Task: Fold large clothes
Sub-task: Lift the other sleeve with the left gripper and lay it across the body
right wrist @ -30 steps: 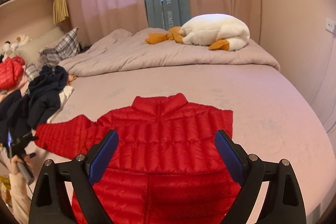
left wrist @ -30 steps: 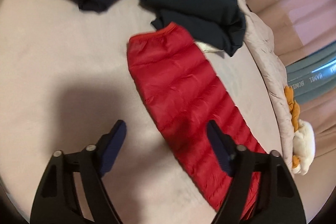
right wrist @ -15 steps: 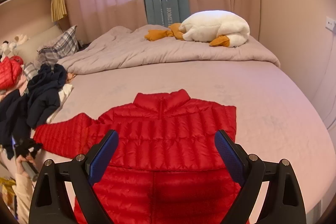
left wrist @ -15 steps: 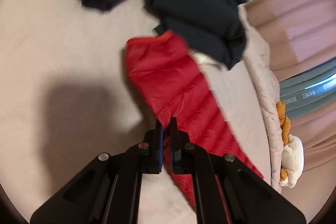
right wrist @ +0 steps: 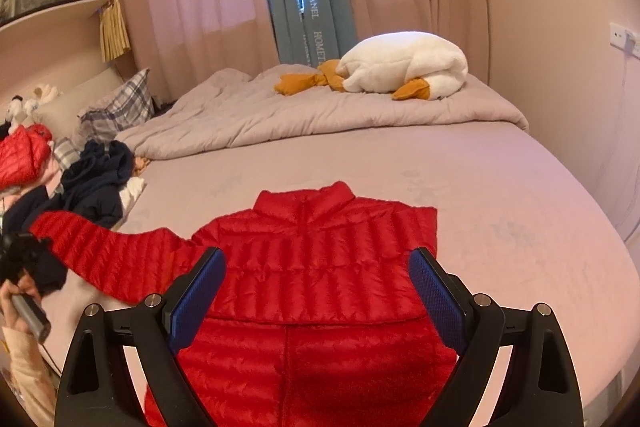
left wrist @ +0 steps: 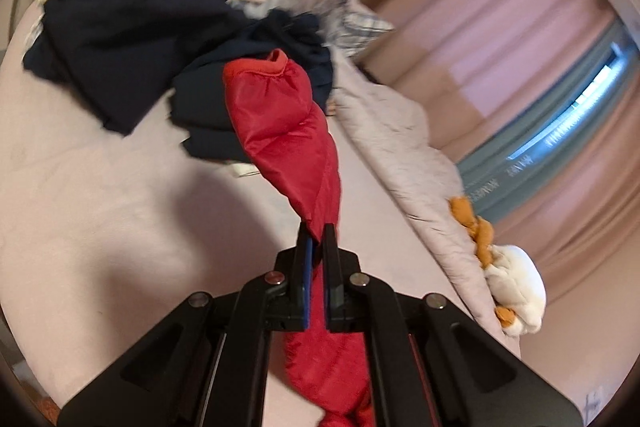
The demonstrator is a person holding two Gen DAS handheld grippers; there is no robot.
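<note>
Left hand-held gripper (left wrist: 316, 233) is clenched on the sleeve (left wrist: 284, 131) of the red quilted jacket (right wrist: 320, 267), raising it off the bed (right wrist: 500, 195). Right hand-held gripper (right wrist: 318, 291) hangs released above the jacket's body, which lies flat at the bed's near edge, collar toward the duvet (right wrist: 300, 115). Only the left wrist view shows the pinch; only the right shows the whole garment.
</note>
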